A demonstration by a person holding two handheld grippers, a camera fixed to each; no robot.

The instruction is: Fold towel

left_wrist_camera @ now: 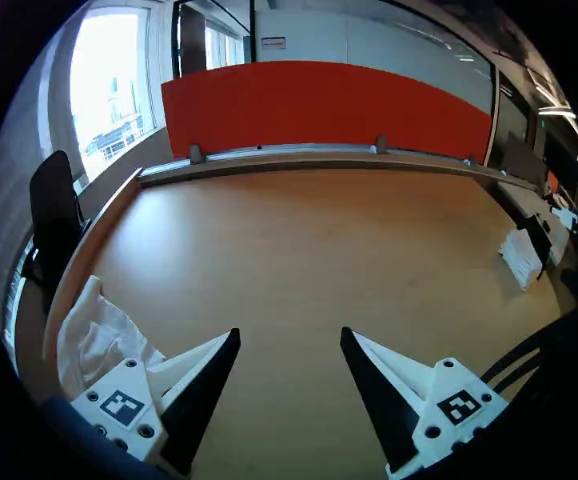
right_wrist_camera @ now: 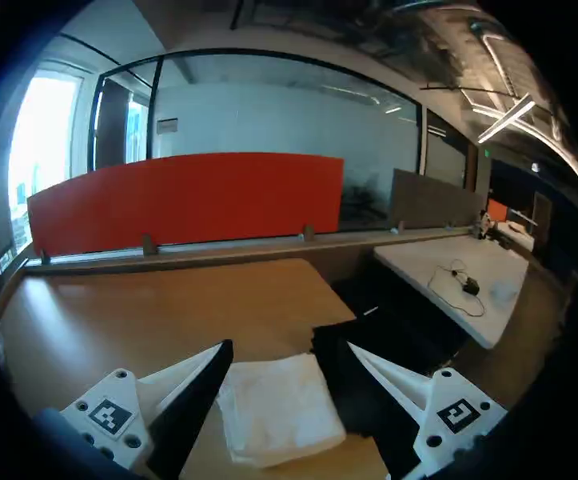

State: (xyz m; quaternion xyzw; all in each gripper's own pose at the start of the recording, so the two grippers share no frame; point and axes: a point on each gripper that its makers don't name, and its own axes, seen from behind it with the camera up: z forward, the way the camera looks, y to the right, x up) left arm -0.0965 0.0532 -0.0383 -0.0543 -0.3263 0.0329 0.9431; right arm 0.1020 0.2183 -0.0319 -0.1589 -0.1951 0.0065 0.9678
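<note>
In the left gripper view my left gripper (left_wrist_camera: pixel 289 340) is open above the bare wooden table (left_wrist_camera: pixel 304 240), nothing between its fingers. A crumpled white towel (left_wrist_camera: pixel 101 336) lies at the table's left edge, just behind the left finger (left_wrist_camera: pixel 201 376). A folded white towel (left_wrist_camera: pixel 522 256) rests far off at the right edge. In the right gripper view my right gripper (right_wrist_camera: pixel 289 352) is open just above a folded white towel (right_wrist_camera: pixel 277 408), which lies flat at the right edge of the table (right_wrist_camera: pixel 153 312), between the fingers but not gripped.
A red divider panel (left_wrist_camera: pixel 320 108) runs along the table's far edge. A dark chair (left_wrist_camera: pixel 53 208) stands at the left. In the right gripper view a white desk (right_wrist_camera: pixel 456 288) with a cable stands beyond a dark gap at the right.
</note>
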